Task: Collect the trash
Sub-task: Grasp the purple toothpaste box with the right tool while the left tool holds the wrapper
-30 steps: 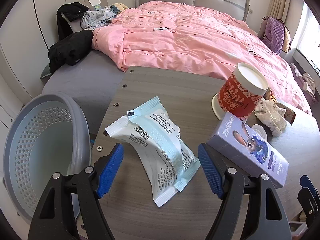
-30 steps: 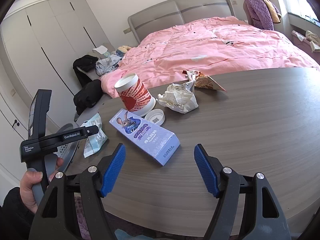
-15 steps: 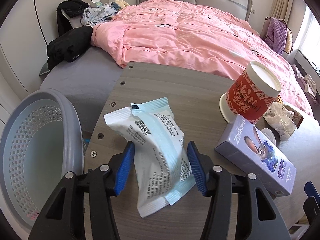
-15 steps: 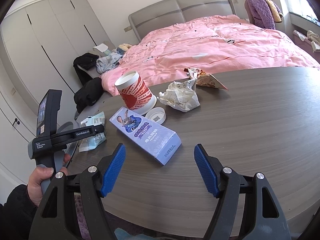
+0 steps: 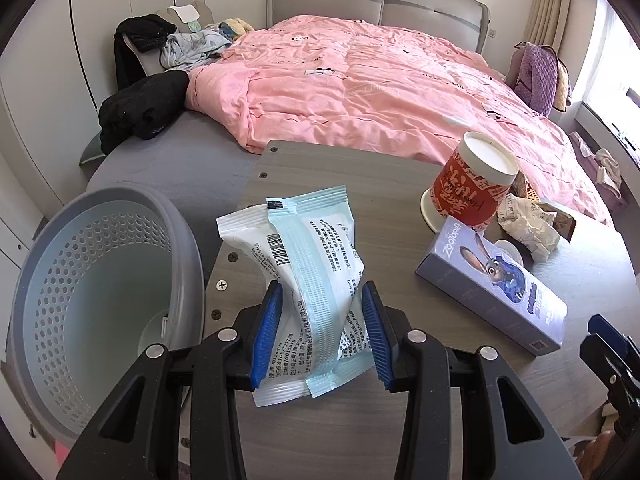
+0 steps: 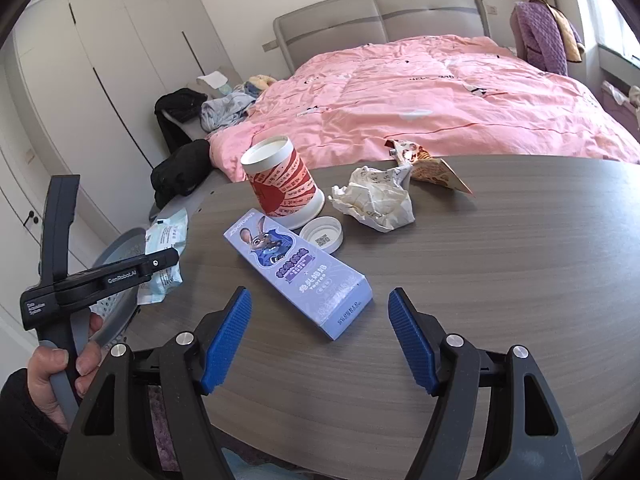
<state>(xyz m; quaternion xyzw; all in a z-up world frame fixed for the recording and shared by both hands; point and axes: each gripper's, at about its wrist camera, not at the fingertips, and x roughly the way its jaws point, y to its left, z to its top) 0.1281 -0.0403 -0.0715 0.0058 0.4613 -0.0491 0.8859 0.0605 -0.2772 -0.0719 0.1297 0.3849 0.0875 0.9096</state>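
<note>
At the table's left edge (image 5: 256, 178), the left hand-held gripper (image 5: 320, 334), just closing, pinches a wet-wipe packet (image 5: 308, 264) beside the perforated basket (image 5: 100, 288); the right hand-held gripper (image 6: 318, 340) stays spread near the Zootopia box (image 6: 298, 268).

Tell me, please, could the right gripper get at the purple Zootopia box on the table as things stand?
Probably yes. The right gripper is open and empty, and the purple box lies flat just ahead of its fingers with bare table between; the cup and lid sit beyond it.

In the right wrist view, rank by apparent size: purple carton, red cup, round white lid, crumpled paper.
1. Purple carton, though nearest the camera.
2. Red cup.
3. Crumpled paper, close to the cup; unsure.
4. Round white lid, clearly smallest.
</note>
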